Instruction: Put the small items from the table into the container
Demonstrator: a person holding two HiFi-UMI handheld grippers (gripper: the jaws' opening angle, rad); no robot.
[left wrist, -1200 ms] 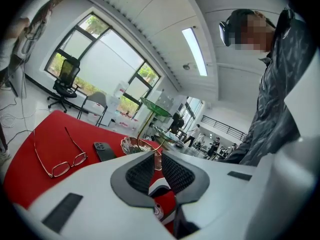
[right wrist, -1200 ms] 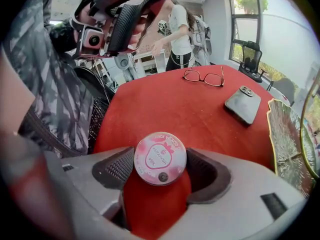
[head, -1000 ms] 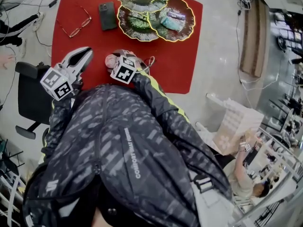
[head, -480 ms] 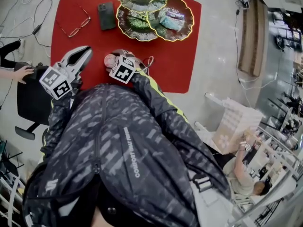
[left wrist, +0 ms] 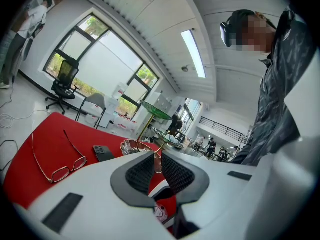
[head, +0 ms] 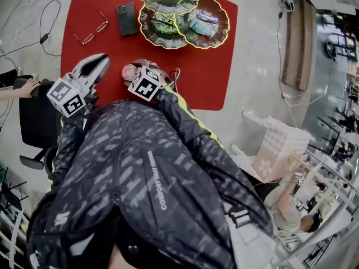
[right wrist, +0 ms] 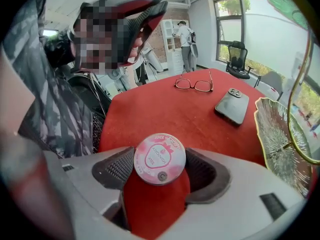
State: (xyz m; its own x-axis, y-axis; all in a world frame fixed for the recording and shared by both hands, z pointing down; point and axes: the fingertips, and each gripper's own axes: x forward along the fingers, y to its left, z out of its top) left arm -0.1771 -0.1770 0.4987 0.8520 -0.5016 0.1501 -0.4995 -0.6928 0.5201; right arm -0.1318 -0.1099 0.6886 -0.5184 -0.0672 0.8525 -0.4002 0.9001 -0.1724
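A round pink tin [right wrist: 159, 158] with a strawberry label lies on the red table [head: 207, 72], near its front edge. My right gripper [right wrist: 160, 170] is shut on it, a pad against each side. In the head view the tin [head: 130, 72] shows just left of that gripper [head: 140, 67]. My left gripper [head: 96, 65] hovers left of it, shut and empty, its pads [left wrist: 137, 171] almost meeting. The tiered leaf-shaped dish stand [head: 161, 27] stands at the far side; one dish [head: 216, 7] holds a teal item.
Red-framed glasses [head: 87, 29] and a dark phone [head: 127, 18] lie on the cloth left of the stand. A black chair [head: 33, 116] with a person's hand on it is at the table's left. Cables run across the floor.
Both grippers have stayed nearly where they were, the right one edging slightly toward the table. The bystander's hand on the chair has shifted.
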